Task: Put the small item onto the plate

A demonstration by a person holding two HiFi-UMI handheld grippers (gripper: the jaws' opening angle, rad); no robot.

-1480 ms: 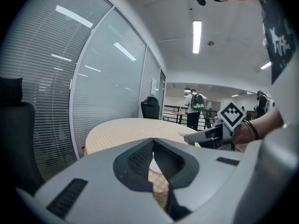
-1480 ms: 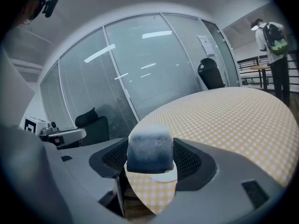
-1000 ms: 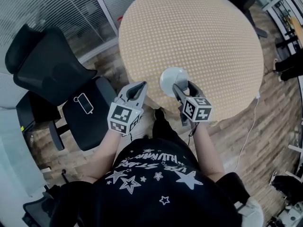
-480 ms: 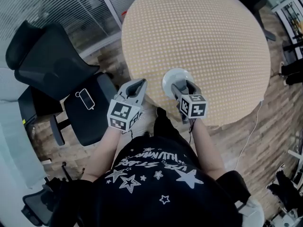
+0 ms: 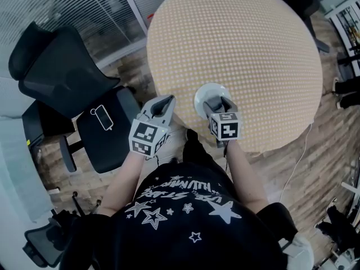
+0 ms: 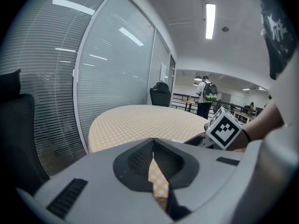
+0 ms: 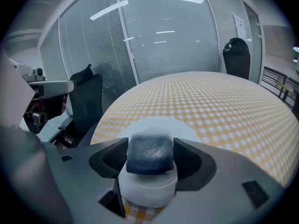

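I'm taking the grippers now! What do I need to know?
Left gripper: shut, empty, by the table's near edge.
Right gripper: shut on the item, dark on top and white below.
Plate: on the table, just past the right jaws.
Done: item gripped and at the plate; I can't tell whether it touches.
Left: set it down on the plate, open the jaws, pull back.

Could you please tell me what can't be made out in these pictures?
- Item: hidden in the head view under the right gripper.
- Whether the item touches the plate: right gripper view, the item hides its own underside.
- Plate's near rim: head view, right gripper covers it.
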